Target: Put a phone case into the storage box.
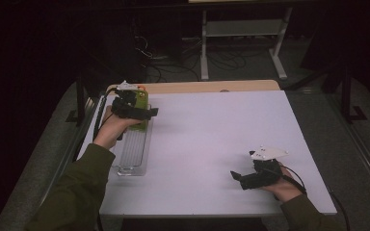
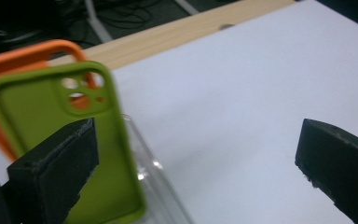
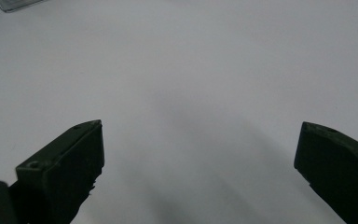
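A green phone case [image 2: 60, 140] stands upright at the far end of a clear plastic rack [image 2: 165, 196], with an orange case [image 2: 23, 56] just behind it. In the high view the green case [image 1: 143, 102] and the rack [image 1: 132, 149] are at the table's left side. My left gripper [image 1: 139, 109] is right at the green case, open [image 2: 198, 135]; one jaw is in front of the case's face, the other far off over bare table. My right gripper [image 1: 238, 179] rests near the front right, open [image 3: 200, 135], with nothing between its jaws.
The white tabletop [image 1: 212, 139] spreads between the two grippers. A wooden strip [image 1: 212, 86] runs along its far edge. Beyond it, on the dark floor, are cables and a white stand [image 1: 243, 29]. A corner of the clear rack [image 3: 16, 3] shows in the right gripper view.
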`<state>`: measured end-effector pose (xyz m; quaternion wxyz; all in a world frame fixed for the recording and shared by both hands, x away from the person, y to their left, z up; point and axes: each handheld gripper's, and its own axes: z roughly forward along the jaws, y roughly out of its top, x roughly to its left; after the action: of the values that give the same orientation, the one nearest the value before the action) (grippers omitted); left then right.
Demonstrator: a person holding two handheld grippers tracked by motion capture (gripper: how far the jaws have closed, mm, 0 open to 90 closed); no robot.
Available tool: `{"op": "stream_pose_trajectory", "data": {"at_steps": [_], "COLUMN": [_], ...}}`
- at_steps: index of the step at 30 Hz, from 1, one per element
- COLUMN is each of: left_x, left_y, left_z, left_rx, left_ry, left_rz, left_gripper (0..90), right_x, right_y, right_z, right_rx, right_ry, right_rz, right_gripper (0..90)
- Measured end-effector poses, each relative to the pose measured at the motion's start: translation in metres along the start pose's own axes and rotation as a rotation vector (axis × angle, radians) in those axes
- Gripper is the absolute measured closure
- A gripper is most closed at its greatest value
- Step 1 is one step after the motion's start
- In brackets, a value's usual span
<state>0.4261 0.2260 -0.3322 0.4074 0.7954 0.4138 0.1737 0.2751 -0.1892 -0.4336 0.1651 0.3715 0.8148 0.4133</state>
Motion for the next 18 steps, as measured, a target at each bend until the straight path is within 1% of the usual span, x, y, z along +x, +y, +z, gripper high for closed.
{"op": "stream_pose_trajectory", "data": {"at_steps": [1,2,4,5,7,8,9,10,13,14,15,18], "left_x": [-0.002,-0.005,-0.009,-0.011,-0.015,-0.016,-0.018,-0.019,-0.024,-0.025,-0.027,-0.031], "left_y": [-0.001,-0.003,-0.005,-0.007,-0.010,-0.011,-0.013,-0.015,-0.021,-0.023,-0.025,-0.031], "left_z": [-0.001,-0.002,-0.003,-0.004,-0.006,-0.007,-0.008,-0.009,-0.012,-0.013,-0.014,-0.018], "left_rx": [-0.002,0.002,-0.002,0.001,-0.008,-0.004,-0.007,-0.009,-0.017,-0.013,-0.019,-0.024], "left_ry": [-0.015,-0.025,-0.055,-0.068,-0.093,-0.100,-0.109,-0.121,-0.149,-0.158,-0.170,-0.198], "left_rz": [0.014,0.021,0.039,0.042,0.044,0.060,0.053,0.062,0.065,0.078,0.077,0.090], "left_gripper": [0.0,0.0,0.0,0.0,0.0,0.0,0.0,0.0,0.0,0.0,0.0,0.0], "right_x": [0.000,0.000,0.000,0.000,0.000,0.000,0.000,0.000,0.000,0.000,0.001,0.000], "right_y": [0.000,0.000,0.001,0.001,0.001,0.001,0.001,0.002,0.003,0.003,0.003,0.005], "right_z": [0.000,-0.001,-0.001,-0.001,-0.002,-0.002,-0.002,-0.003,-0.003,-0.003,-0.003,-0.005], "right_rx": [-0.007,-0.001,-0.001,0.001,0.003,0.002,-0.003,0.002,0.004,0.002,0.003,-0.003], "right_ry": [0.000,0.004,0.007,0.009,0.014,0.015,0.016,0.022,0.029,0.029,0.035,0.035], "right_rz": [-0.003,0.009,0.008,0.005,0.001,-0.003,-0.005,0.004,-0.002,-0.006,-0.001,-0.007], "right_gripper": [0.9,0.9,0.9,0.9,0.9,0.9,0.9,0.9,0.9,0.9,0.9,0.9]}}
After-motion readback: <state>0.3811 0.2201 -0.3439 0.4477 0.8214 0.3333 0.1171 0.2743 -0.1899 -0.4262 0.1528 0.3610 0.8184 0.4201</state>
